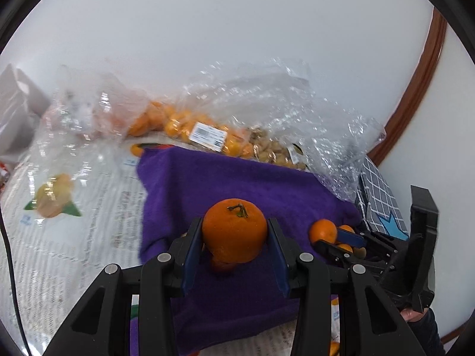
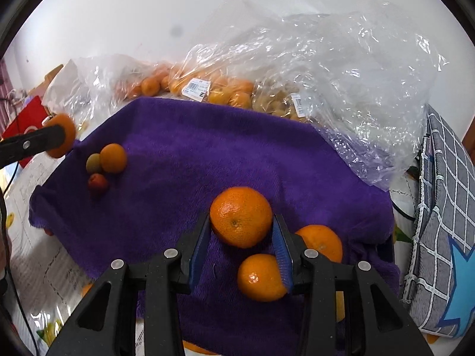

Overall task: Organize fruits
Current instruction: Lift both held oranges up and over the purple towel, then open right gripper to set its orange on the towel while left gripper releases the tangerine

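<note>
My left gripper point(image 1: 234, 234) is shut on an orange with a stem point(image 1: 234, 230), held above the purple towel point(image 1: 237, 178). It shows at the left of the right wrist view point(image 2: 61, 139). My right gripper point(image 2: 240, 231) is shut on another orange point(image 2: 241, 216) just above the towel point(image 2: 193, 148). Two more oranges point(image 2: 261, 277) point(image 2: 322, 241) lie under its right finger. In the left wrist view the right gripper point(image 1: 341, 238) sits at the towel's right corner among oranges point(image 1: 323, 230). A small orange point(image 2: 112, 157), a green fruit point(image 2: 93, 162) and a red fruit point(image 2: 97, 182) lie at the towel's left.
Clear plastic bags of small oranges point(image 1: 178, 124) and of nuts point(image 1: 276, 151) lie behind the towel. Crumpled clear plastic point(image 2: 341, 68) spreads at the right. A grey checked fabric box point(image 2: 442, 207) stands to the right. Printed paper point(image 1: 74, 222) covers the table. A red box point(image 2: 25, 121) lies far left.
</note>
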